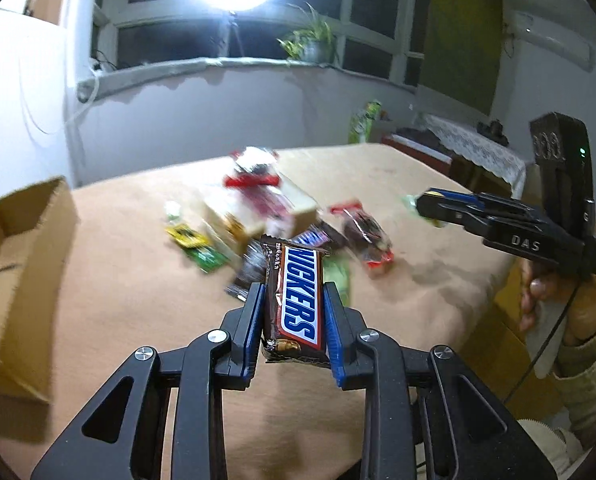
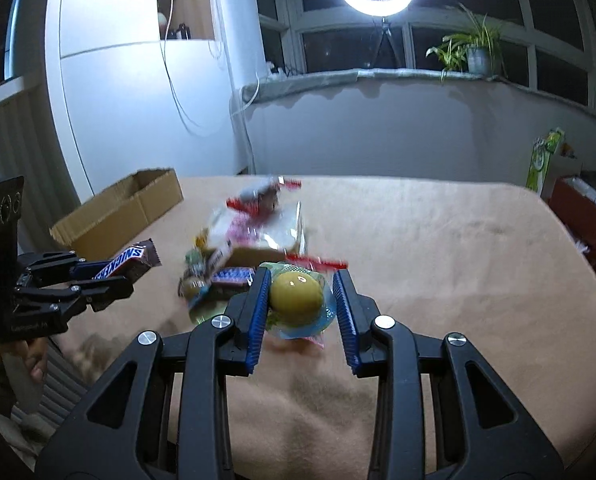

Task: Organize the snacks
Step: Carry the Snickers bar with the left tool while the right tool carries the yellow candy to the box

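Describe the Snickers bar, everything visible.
The Snickers bar is a sealed brown glossy wrapper with a blue logo on white edged in red, and small print along one side. The left gripper is shut on it, blue fingers pressing both long edges. Its crimped far end sticks out past the fingertips. It is lifted off the table, near the cardboard box.

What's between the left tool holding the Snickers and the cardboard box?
Only bare tan tablecloth. The right wrist view shows the left tool, shut on the Snickers bar, just short of the cardboard box.
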Available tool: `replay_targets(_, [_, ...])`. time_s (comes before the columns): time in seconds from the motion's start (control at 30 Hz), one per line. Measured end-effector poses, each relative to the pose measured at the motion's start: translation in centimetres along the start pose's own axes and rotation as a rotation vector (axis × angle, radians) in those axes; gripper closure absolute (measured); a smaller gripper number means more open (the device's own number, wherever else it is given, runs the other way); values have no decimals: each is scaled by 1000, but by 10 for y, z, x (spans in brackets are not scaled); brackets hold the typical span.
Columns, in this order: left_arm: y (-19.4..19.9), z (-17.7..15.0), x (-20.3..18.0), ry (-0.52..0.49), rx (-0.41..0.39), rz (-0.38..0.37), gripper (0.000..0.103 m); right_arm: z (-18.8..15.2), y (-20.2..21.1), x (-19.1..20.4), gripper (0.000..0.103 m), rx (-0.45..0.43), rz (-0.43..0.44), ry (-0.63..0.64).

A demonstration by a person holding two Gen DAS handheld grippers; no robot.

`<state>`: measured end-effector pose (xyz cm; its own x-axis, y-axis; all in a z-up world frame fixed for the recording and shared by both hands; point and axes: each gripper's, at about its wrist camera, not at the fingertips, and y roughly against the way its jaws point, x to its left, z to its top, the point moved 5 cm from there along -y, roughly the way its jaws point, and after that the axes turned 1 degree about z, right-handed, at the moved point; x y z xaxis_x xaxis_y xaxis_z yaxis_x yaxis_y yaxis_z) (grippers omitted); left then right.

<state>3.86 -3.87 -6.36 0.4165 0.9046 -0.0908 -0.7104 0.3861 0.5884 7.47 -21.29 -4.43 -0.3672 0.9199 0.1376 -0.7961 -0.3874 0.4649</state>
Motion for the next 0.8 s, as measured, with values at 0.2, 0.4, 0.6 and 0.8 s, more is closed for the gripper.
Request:
replay_targets(0.2, [27, 30, 20, 13, -76, 67, 76, 33, 15, 11, 70, -64, -17, 18])
replay_targets(0.4, [53, 47, 46, 32, -145, 120, 76, 60, 21, 30, 70, -103, -6, 52])
replay_targets(0.6, [67, 41, 69, 61, -170, 163, 76, 71, 13, 56, 70, -103, 19, 89])
replay_targets(0.8, [86, 31, 97, 96, -192, 228, 76, 80, -4, 90, 70, -97, 61, 129])
